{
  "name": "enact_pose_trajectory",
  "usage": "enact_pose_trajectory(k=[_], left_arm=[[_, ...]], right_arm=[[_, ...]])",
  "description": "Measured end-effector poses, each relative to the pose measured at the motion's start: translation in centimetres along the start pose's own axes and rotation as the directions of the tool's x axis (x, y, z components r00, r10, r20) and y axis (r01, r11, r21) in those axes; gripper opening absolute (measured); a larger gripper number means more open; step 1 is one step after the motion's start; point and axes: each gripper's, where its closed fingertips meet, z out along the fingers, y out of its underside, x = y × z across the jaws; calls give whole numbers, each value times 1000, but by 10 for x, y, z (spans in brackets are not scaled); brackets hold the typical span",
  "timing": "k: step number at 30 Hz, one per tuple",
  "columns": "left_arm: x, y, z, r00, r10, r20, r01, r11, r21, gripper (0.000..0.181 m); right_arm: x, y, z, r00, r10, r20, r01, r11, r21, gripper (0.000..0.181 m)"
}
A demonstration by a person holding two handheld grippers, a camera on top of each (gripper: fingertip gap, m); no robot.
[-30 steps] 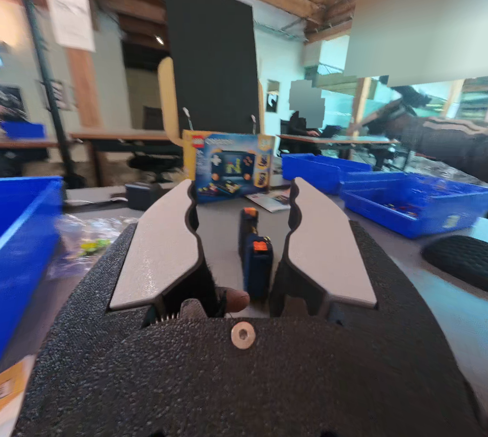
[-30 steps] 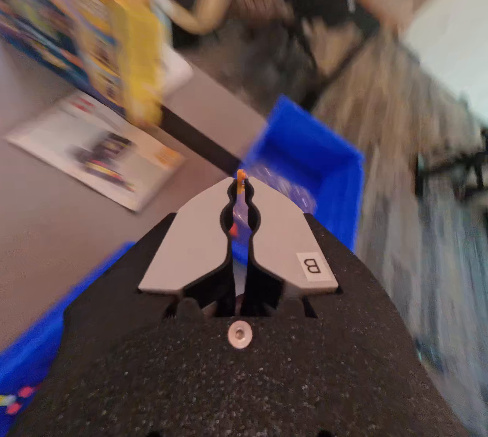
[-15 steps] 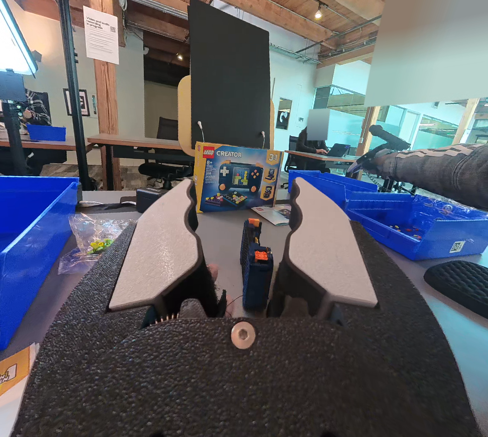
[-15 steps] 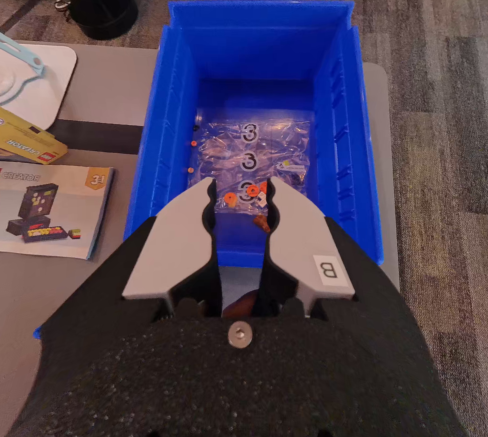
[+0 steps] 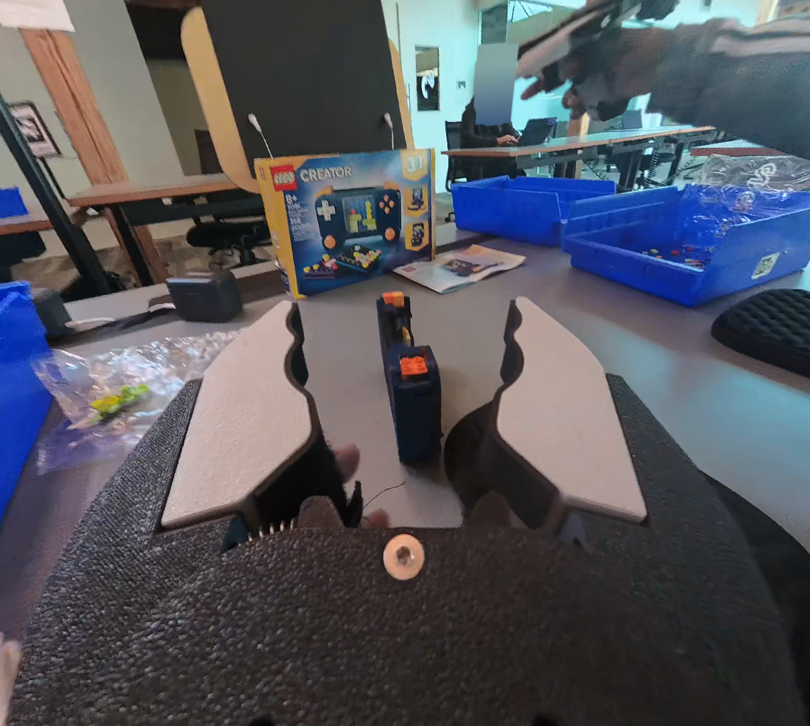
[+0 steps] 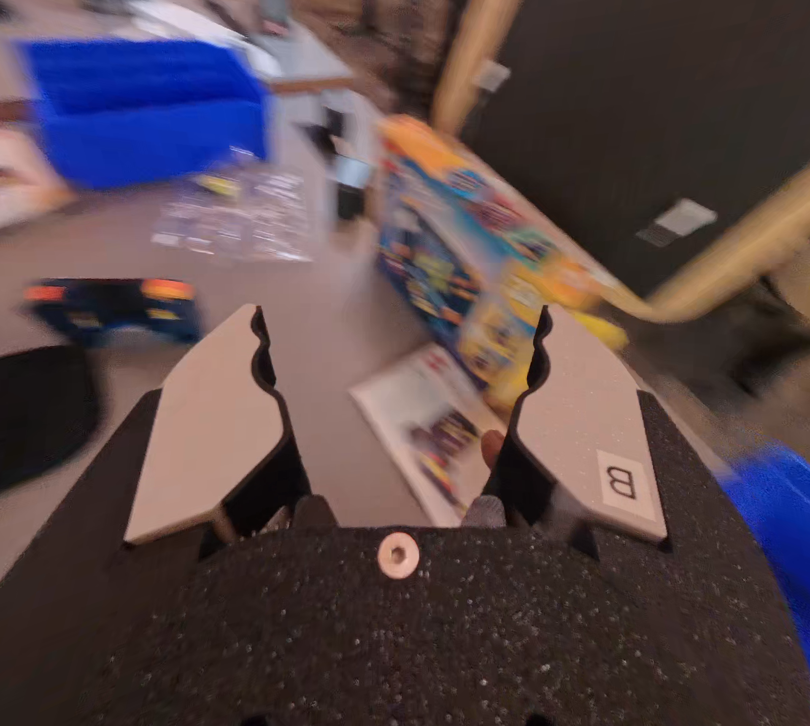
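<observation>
A dark blue brick model (image 5: 410,389) with orange studs stands on the grey table (image 5: 570,354). My left gripper (image 5: 403,306) is open around it, fingers apart from its sides. The model also shows blurred at the left in the right wrist view (image 6: 114,310). My right gripper (image 6: 401,310) is wide open and empty, above the table, nearest a booklet (image 6: 420,420) and a toy box (image 6: 464,258). In the left wrist view the right gripper (image 5: 583,25) shows high at the upper right, held by a sleeved arm (image 5: 723,78).
The toy box (image 5: 350,218) stands behind the model, the booklet (image 5: 460,266) to its right. Blue bins (image 5: 679,244) sit at the right, another (image 5: 17,354) at the left. A clear bag of small pieces (image 5: 118,385) lies left. A black pad (image 5: 767,332) lies right.
My right gripper opened from shut to wide, left the blue bin and swung toward the toy box and booklet. My left gripper opened a little wider around the model.
</observation>
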Motion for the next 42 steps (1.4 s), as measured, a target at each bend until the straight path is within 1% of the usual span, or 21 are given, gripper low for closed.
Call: enact_pose_trajectory(k=[4, 5, 6, 8, 10, 12, 14, 16, 17, 18, 19, 21, 22, 23, 25, 28, 32, 35, 37, 39, 42], left_arm=[[4, 20, 15, 994, -99, -45, 95, 992, -88, 88], [5, 24, 19, 993, -108, -52, 102, 989, -109, 90], [4, 26, 22, 993, -105, -51, 99, 988, -119, 93], [-1, 22, 29, 997, -70, -21, 68, 994, -82, 104], [-4, 13, 34, 1000, -16, -14, 15, 999, -43, 105], [-2, 10, 42, 998, -6, -56, 3, 998, -61, 97], [4, 15, 54, 990, -29, -140, 10, 991, -135, 85], [8, 29, 67, 979, -7, -202, -46, 966, -256, 75], [7, 36, 73, 976, 28, -218, -95, 947, -306, 66], [5, 43, 80, 973, 62, -222, -138, 928, -347, 58], [1, 48, 86, 972, 85, -219, -165, 910, -380, 48], [-4, 56, 96, 971, 82, -225, -176, 879, -443, 32], [-7, 60, 100, 973, 69, -222, -169, 866, -470, 27], [-10, 63, 103, 975, 58, -215, -160, 855, -493, 22], [-14, 71, 106, 976, 52, -213, -160, 834, -529, 16], [-13, 76, 107, 976, 13, -217, -127, 843, -523, 10], [-13, 76, 106, 979, -7, -202, -97, 861, -500, 9], [-11, 76, 104, 980, -34, -195, -68, 868, -493, 9], [-11, 76, 104, 979, -68, -192, -36, 870, -492, 9], [-11, 77, 104, 978, -92, -190, -14, 870, -493, 10], [-11, 76, 104, 977, -101, -189, -5, 871, -492, 10]], right_arm=[[-180, -32, 13, 927, -125, 353, 60, 980, 191, 123], [-219, -33, 12, 891, -179, 417, 79, 966, 245, 132], [-245, -31, 12, 874, -245, 419, 127, 949, 288, 130], [-264, -29, 23, 898, -350, 266, 242, 899, 366, 126], [-255, -23, 35, 907, -418, 48, 368, 844, 391, 117], [-237, -15, 49, 933, -351, -74, 350, 847, 400, 105], [-226, 2, 69, 973, -232, -5, 215, 893, 396, 100], [-220, 23, 94, 973, -32, 230, -48, 941, 334, 94], [-222, 32, 102, 911, 105, 399, -217, 944, 249, 83], [-221, 36, 106, 801, 258, 540, -390, 909, 144, 69], [-215, 36, 110, 652, 412, 636, -553, 833, 27, 60], [-197, 33, 116, 369, 578, 728, -739, 657, -148, 41], [-188, 37, 125, 306, 631, 713, -778, 597, -195, 42], [-182, 46, 135, 303, 670, 678, -782, 581, -225, 44], [-183, 66, 151, 344, 715, 609, -744, 603, -288, 45], [-199, 71, 157, 296, 743, 600, -725, 584, -366, 49], [-216, 78, 164, 323, 742, 588, -703, 604, -376, 47], [-217, 82, 165, 443, 693, 569, -673, 676, -299, 36], [-219, 82, 164, 518, 655, 550, -636, 725, -266, 37], [-222, 83, 164, 613, 595, 519, -560, 791, -246, 39], [-221, 88, 168, 754, 486, 442, -435, 873, -219, 31]])
